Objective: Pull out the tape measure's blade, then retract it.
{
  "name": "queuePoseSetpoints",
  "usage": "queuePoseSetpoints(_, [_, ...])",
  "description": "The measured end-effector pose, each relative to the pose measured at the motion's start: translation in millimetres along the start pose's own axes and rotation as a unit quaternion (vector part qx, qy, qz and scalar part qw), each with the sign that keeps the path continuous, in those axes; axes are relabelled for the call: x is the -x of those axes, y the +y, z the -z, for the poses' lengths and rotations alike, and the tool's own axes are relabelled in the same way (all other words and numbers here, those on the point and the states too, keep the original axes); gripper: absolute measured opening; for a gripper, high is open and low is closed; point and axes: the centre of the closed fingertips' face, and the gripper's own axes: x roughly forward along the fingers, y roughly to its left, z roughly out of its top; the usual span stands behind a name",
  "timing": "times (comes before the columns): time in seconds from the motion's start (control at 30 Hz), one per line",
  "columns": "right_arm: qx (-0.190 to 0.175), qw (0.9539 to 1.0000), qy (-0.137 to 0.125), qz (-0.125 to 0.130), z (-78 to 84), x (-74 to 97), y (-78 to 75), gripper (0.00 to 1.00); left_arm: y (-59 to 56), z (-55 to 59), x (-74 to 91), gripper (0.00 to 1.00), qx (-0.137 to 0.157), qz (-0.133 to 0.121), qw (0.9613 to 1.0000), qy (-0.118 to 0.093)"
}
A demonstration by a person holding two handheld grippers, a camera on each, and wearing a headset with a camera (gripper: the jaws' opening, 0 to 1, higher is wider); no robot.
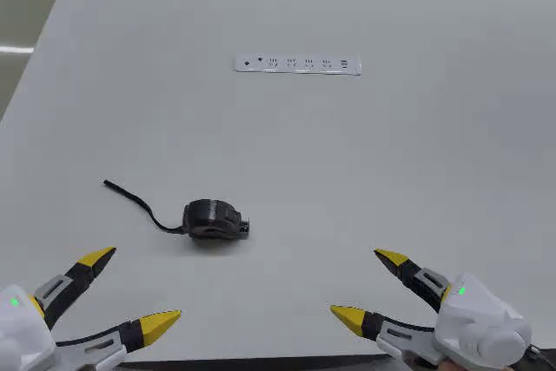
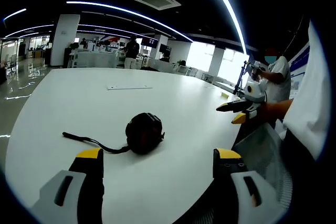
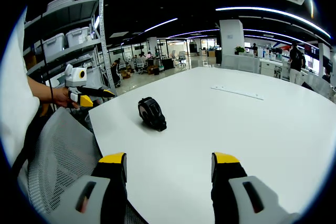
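- White counter [image 1: 365, 162] carried a black tape measure [image 1: 213, 220], which lay near the front edge, ahead of the two grippers and a little left of centre in the head view.
- A thin black wrist strap [image 1: 132, 201] trailed from the case across the counter to the left, its free end lying flat on the surface.
- The left gripper [image 1: 141, 283] hovered over the near edge with its yellow-tipped jaws spread wide and nothing between them. The tape measure sat ahead of it, apart from both jaws.
- The right gripper [image 1: 357, 281] gaped just as wide and was equally empty, well to the right of the tape measure.
- A white power strip [image 1: 297, 64] lay flat farther back on the counter, well apart from the tape measure.
- In the right gripper view, a grey mesh chair back [image 3: 58, 150] stood at the counter's edge. Metal shelving [image 3: 101, 51] loaded with pale storage bins [image 3: 79, 36] rose behind it.
- In the left gripper view, a person's hand [image 2: 268, 111] held the right gripper out over the counter's edge.
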Motion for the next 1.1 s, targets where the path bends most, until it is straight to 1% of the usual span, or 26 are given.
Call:
queuePoseSetpoints(0.1, [-0.001, 1.0, -0.005, -0.005, -0.4, -1.2, 0.3, 0.64, 0.8, 0.5, -1.6, 0.85, -0.004, 0.005, 1.0, 0.004])
queuePoseSetpoints(0.13, [0.0, 0.9999, -0.007, -0.009, -0.1, -2.2, 1.0, 0.64, 2.4, 2.1, -2.7, 0.84, -0.009, 0.008, 0.9999, 0.009])
queuePoseSetpoints(0.2, [0.005, 0.9999, -0.004, -0.015, 2.1, -4.1, 2.8, 0.63, 4.4, 2.7, -4.4, 0.84, -0.018, 0.013, 0.9997, 0.013])
queuePoseSetpoints(0.27, [0.006, 0.9998, -0.004, -0.021, 3.4, -5.7, 3.9, 0.63, 5.5, 2.3, -6.2, 0.84, -0.02, 0.018, 0.9995, 0.015])
queuePoseSetpoints(0.5, [0.006, 0.9994, -0.001, -0.035, 6.7, -12.5, 3.4, 0.62, 10.0, 4.6, -14.7, 0.83, -0.036, 0.042, 0.9979, 0.032])
queuePoseSetpoints(0.77, [0.009, 0.9986, 0.0, -0.051, 5.4, -22.3, 1.4, 0.6, 14.4, 7.5, -27.4, 0.8, -0.055, 0.068, 0.9948, 0.052])
queuePoseSetpoints(0.83, [0.006, 0.9982, -0.004, -0.06, 2.6, -25.1, 3.0, 0.6, 16.1, 6.7, -30.7, 0.78, -0.055, 0.073, 0.9943, 0.056])
queuePoseSetpoints(0.9, [0.011, 0.998, -0.003, -0.063, 2.1, -28.7, 1.9, 0.59, 16.9, 4.8, -34.1, 0.79, -0.056, 0.079, 0.9937, 0.058])
queuePoseSetpoints(1.1, [0.009, 0.9967, -0.009, -0.081, -2.4, -39.2, 3.0, 0.58, 21.0, 2.5, -43.5, 0.77, -0.066, 0.094, 0.9909, 0.069])
